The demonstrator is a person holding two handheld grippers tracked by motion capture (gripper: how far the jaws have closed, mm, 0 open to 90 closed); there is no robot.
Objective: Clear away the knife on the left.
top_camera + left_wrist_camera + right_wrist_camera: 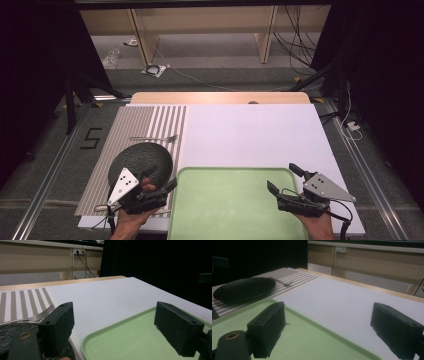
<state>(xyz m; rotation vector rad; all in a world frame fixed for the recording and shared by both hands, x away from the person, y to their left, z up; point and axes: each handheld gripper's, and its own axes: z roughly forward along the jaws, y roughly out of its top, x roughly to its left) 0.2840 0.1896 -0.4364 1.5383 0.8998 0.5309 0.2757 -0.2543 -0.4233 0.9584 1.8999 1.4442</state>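
A pale green tray (235, 205) lies empty at the near middle of the table. To its left a black textured plate (140, 162) rests on a striped placemat (125, 125), with a silver fork (152, 138) just beyond it. My left gripper (161, 178) hovers open over the plate's near right edge, beside the tray's left rim. My right gripper (284, 178) stands open over the tray's right rim. In the left gripper view the open gripper (116, 317) frames the tray (130, 340), with the fork (37, 316) at left. The right gripper (332, 325) in its own view holds nothing.
A white sheet (250, 130) covers most of the wooden tabletop (220, 97) beyond the tray. Metal rails (365, 170) run along both sides of the table. Black curtains and tripod legs stand at left and right; cables lie on the floor behind.
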